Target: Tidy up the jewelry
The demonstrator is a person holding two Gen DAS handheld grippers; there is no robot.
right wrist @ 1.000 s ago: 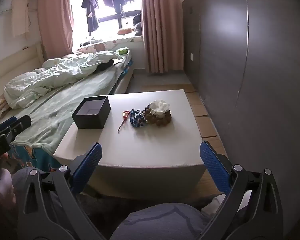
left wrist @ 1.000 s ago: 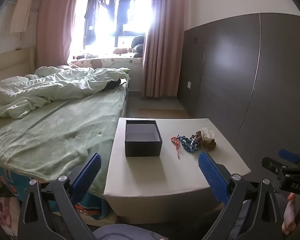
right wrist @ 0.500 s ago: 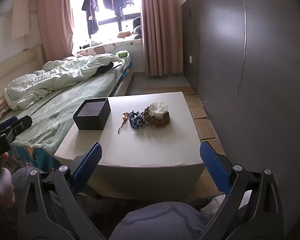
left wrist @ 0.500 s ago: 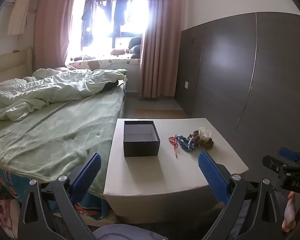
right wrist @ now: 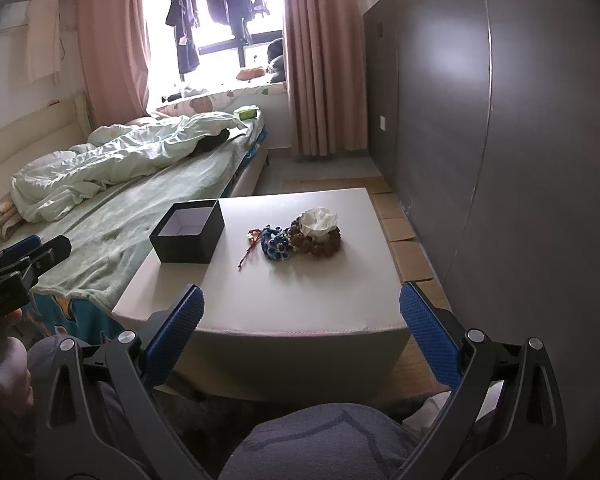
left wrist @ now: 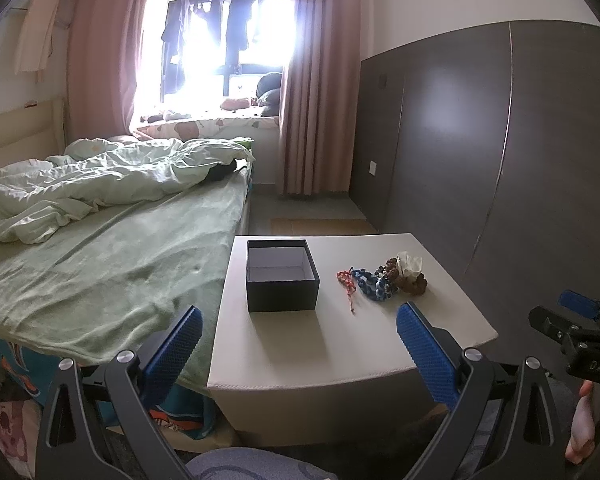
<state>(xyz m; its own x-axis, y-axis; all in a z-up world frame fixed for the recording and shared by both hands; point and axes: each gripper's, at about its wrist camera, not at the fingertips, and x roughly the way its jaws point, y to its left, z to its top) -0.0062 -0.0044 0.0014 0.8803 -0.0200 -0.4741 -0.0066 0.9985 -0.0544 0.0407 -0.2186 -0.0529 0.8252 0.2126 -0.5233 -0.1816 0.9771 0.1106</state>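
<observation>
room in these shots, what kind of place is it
Most likely a home bedroom: a bed with a rumpled duvet, pink curtains at a window with clothes hanging, and a low white table holding a black box and jewelry.

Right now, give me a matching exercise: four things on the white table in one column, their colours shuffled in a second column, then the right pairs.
Things:
1. open box
2. thin cord bracelet
3. woven bracelet
4. flower piece on the bead ring

Colours:
A. blue
B. white
C. black
D. red

Pairs: 1-C, 2-D, 3-A, 4-B
</observation>
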